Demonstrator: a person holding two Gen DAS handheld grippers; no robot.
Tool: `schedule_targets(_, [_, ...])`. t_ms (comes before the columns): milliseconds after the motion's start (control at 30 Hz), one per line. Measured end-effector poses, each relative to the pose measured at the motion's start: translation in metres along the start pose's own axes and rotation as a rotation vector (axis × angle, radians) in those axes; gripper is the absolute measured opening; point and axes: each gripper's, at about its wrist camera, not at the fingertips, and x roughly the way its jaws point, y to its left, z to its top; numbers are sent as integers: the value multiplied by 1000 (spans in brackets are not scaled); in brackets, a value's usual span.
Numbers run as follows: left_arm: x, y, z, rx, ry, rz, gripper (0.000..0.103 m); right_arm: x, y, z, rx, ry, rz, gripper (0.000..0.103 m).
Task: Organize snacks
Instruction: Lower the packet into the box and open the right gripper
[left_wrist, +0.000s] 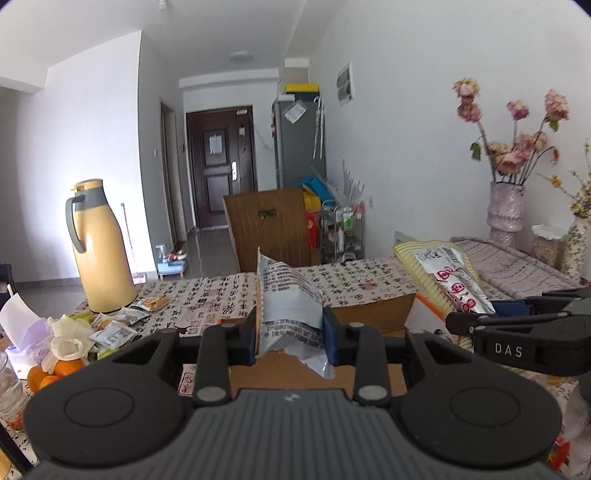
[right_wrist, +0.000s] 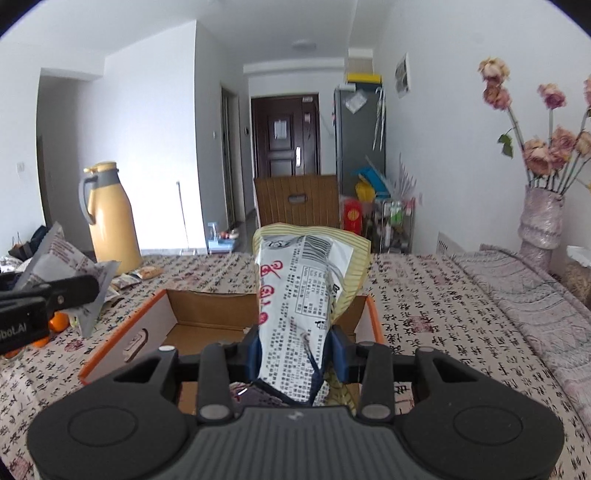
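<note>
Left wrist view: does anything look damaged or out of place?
The grey snack packet clamped in the left gripper is crumpled and bent over. Small packets lie scattered near the yellow thermos, outside the cardboard box.

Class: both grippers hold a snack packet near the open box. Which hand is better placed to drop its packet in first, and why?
Right. The right gripper holds its yellow packet directly over the box; the left gripper, with the grey packet, sits nearer the box's left edge.
</note>
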Motion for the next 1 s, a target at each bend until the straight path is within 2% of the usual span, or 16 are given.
schedule_targets(133, [38,2,2,0,72,22,33,37,0,13,-9,106,-9,37])
schedule_targets(367, [105,6,-19,-2,237,67,33,95,2,9,-31,270,-58,37])
schedule_targets(467, [124,9,-29,-14,292,78,33,109,3,5,-39,316,-71,38])
schedule_targets(567, [132,12,-36,-21,313,76,34,116,4,1,-42,343,-81,40])
schedule_targets(700, [131,14,-37,-30,317,78,35,118,1,1,-34,348,-73,56])
schedule_targets(733, [131,14,-36,-36,314,83,39,115,0,2,-27,340,-66,59])
schedule_targets(800, [127,16,-34,-43,302,79,54,107,-4,5,-23,318,-58,67])
schedule_targets(833, [125,17,-33,-45,292,88,74,104,-4,7,-23,305,-55,77])
schedule_targets(867, [123,17,-32,-47,282,102,93,98,-5,8,-21,286,-54,83])
schedule_targets(933, [115,18,-30,-48,243,112,103,85,-8,10,-15,251,-53,96])
schedule_targets(1000, [110,20,-27,-55,231,107,103,75,-13,12,-2,222,-52,101])
